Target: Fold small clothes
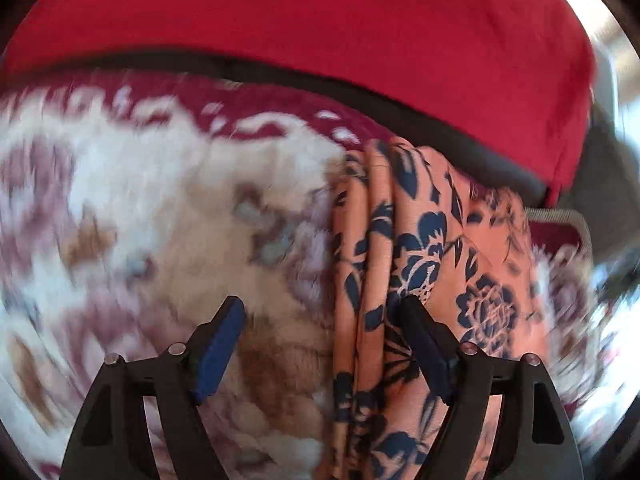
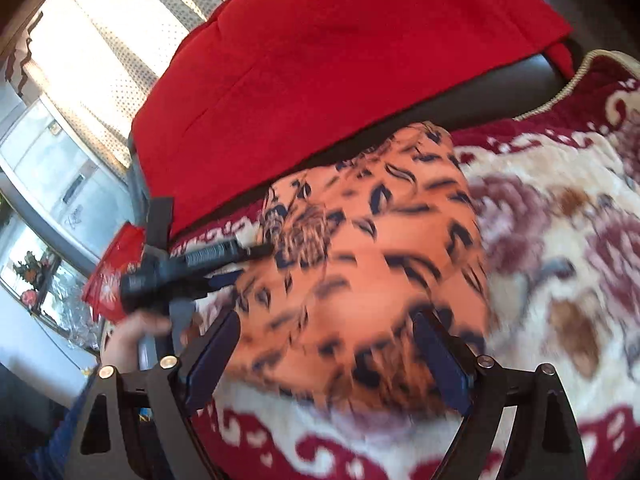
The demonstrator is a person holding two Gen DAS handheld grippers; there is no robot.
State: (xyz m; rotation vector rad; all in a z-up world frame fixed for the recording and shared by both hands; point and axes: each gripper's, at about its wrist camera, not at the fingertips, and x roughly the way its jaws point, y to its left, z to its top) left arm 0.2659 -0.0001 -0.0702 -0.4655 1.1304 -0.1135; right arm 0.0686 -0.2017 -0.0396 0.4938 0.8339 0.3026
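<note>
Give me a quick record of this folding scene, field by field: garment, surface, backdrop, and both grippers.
garment: orange floral cloth, lying in folds on the blanket
surface: cream and maroon patterned blanket
backdrop: red cushion behind the cloth
left gripper: open, nothing gripped, cloth edge near one finger
right gripper: open, above the cloth
image quality: motion blur

Both wrist views close, angled down, sharing orange floral cloth (image 1: 432,240).

probably home: plush blanket (image 2: 560,208), curtains (image 2: 92,32)
</note>
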